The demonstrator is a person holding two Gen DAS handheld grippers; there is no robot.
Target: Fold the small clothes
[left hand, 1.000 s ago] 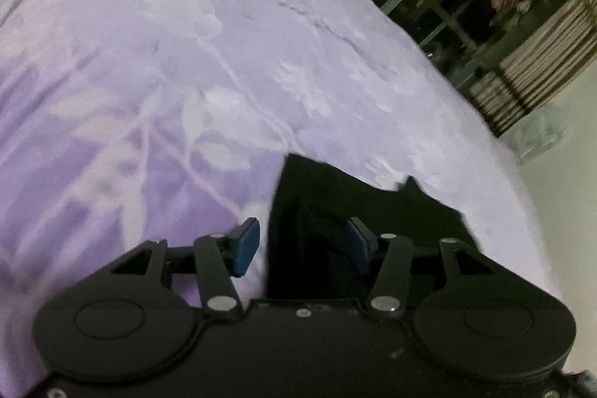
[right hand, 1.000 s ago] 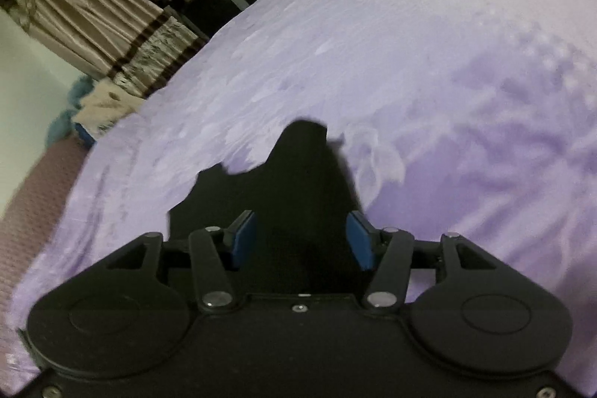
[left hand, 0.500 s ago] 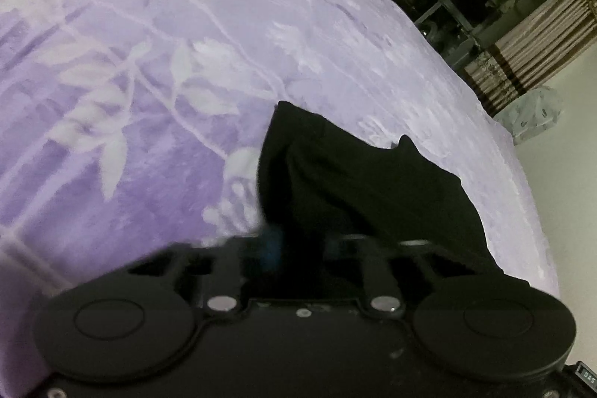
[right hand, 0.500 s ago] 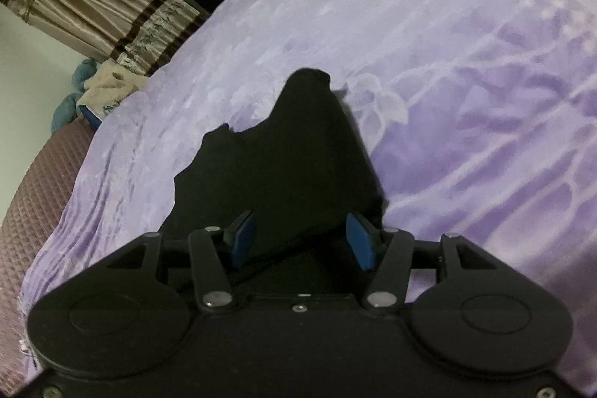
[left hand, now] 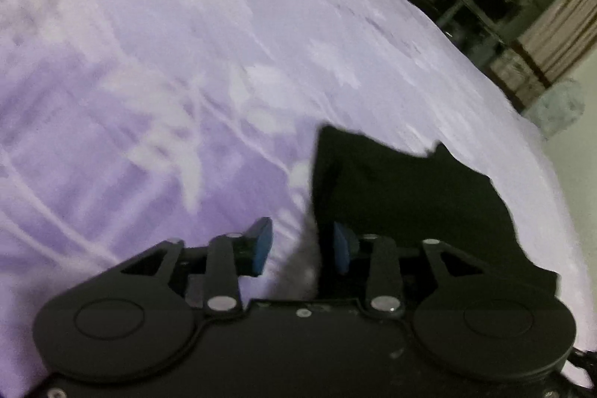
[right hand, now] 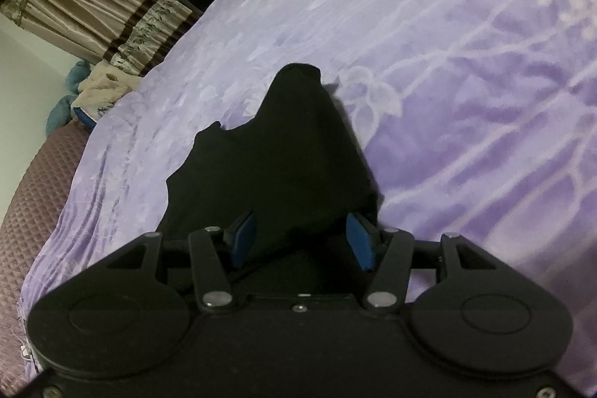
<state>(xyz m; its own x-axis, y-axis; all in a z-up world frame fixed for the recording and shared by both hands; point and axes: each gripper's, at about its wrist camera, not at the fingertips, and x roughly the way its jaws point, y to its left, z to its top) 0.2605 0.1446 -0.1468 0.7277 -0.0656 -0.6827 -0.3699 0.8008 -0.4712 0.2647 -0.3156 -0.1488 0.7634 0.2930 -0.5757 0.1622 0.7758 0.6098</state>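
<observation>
- A black garment [left hand: 403, 196] lies crumpled on a bed covered with a purple bedspread [left hand: 156, 92] printed with pale leaves and branches.
- In the left wrist view, which is blurred, the left gripper [left hand: 300, 245] has its blue-padded fingers [left hand: 261, 241] spread apart with nothing between them but bedspread and a grey shadow.
- The garment's near left edge runs just inside the right-hand finger of that gripper; most of the cloth spreads off to the right of it, ending in a ragged outline near the bed's edge.
- In the right wrist view, the right gripper [right hand: 300, 241] also has its fingers [right hand: 244, 237] parted, not clamped on anything.
- Here the black garment [right hand: 276, 166] fills the gap between the two fingers and reaches forward from them, narrowing to a rounded peak farther up the bed.
- Whether the fingers touch the cloth or hover over it cannot be told from this angle.
- The garment's right edge passes close by the right-hand finger; its left side spreads out past the left-hand finger.
- Beyond the bed, striped beige curtains [right hand: 86, 10] hang beside dark shelving, and a blue and cream bundle [right hand: 86, 92] sits past the bed's corner.
</observation>
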